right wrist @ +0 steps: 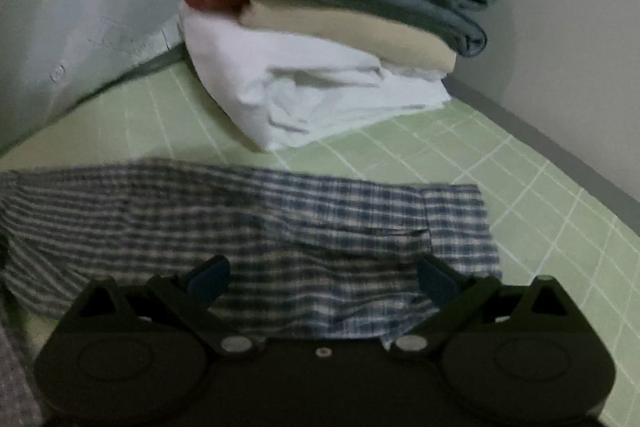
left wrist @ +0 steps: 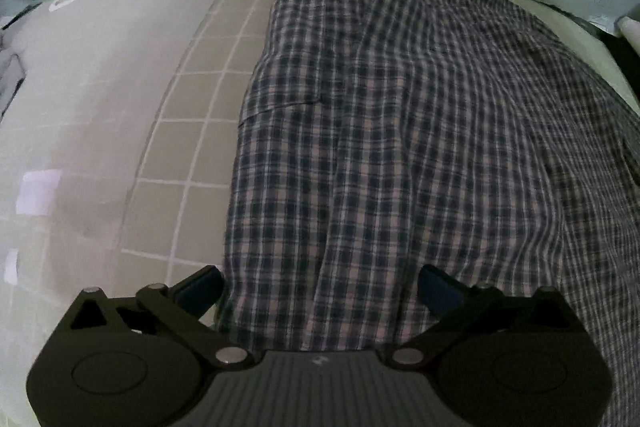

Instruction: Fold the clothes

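A blue and white checked shirt (left wrist: 400, 131) lies flat on the green gridded mat (left wrist: 208, 95), collar at the far end. My left gripper (left wrist: 320, 287) hovers open over the shirt's near hem, its blue-padded fingers (left wrist: 202, 287) spread wide with cloth beneath them and nothing held. In the right wrist view the same checked shirt (right wrist: 280, 227) stretches across the mat (right wrist: 520, 187), one sleeve end with its cuff lying at the right. My right gripper (right wrist: 324, 281) is open just above that cloth, and nothing sits between its fingers (right wrist: 436, 279).
A stack of folded clothes (right wrist: 340, 39) stands at the mat's far side against the pale wall (right wrist: 80, 7): white at the bottom, beige, red and grey-blue on top. The mat's dark edge (right wrist: 560, 147) runs at the right.
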Available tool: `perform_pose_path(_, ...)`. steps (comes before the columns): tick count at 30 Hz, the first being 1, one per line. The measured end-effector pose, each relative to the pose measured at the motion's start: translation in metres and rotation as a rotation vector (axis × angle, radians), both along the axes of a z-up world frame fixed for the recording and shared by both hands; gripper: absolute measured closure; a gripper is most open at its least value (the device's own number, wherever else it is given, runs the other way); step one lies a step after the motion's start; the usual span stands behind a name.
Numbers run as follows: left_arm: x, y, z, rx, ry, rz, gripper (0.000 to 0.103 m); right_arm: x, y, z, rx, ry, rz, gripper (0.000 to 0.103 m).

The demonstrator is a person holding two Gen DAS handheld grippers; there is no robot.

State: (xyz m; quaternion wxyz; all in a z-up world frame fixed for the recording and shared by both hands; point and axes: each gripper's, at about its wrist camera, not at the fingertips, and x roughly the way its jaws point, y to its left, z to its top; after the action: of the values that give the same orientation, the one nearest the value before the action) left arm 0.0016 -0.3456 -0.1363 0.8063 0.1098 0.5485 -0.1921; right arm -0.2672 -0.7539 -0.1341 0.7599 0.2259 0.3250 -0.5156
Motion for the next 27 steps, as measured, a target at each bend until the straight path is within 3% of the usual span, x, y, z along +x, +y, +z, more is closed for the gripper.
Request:
perform_pose_path(2,0.001,0.0,0.0,0.004,0.006,-0.003,0.0,-0.001,-0.003,-0.003,0.013,-0.025,-0.007,0.0)
perform_pose_path(8,0.006,-0.002,-0.001,0.012,0.024,0.0,0.0,0.01,0.01,0.001,0.015,-0.04,0.112,0.003)
perform_pose_path(11,0.007,-0.003,-0.001,0.017,0.035,-0.004,0.0,0.015,0.016,0.002,0.016,-0.048,0.172,0.051)
perform_pose_path(12,0.007,-0.004,-0.001,0.018,0.036,-0.005,0.0,0.017,0.018,0.003,0.016,-0.05,0.192,0.082)
perform_pose_path(13,0.007,-0.004,-0.002,0.019,0.037,-0.007,0.0,0.019,0.02,0.004,0.016,-0.053,0.211,0.094)
perform_pose_path(16,0.006,-0.005,-0.002,0.019,0.036,-0.011,0.0,0.019,0.021,0.007,0.017,-0.063,0.192,0.102)
perform_pose_path(20,0.002,-0.004,-0.004,0.012,0.02,-0.016,0.0,0.016,0.02,0.011,0.018,-0.078,0.115,0.102)
perform_pose_path(21,0.001,-0.003,-0.004,0.009,0.014,-0.016,0.0,0.015,0.02,0.012,0.018,-0.081,0.095,0.093)
perform_pose_path(24,-0.002,-0.003,-0.004,0.003,-0.001,-0.02,0.0,0.009,0.016,0.015,-0.008,-0.057,0.022,0.014)
perform_pose_path(27,-0.004,-0.002,-0.005,-0.002,-0.012,-0.026,0.0,-0.007,0.007,0.016,-0.066,0.015,-0.045,0.011)
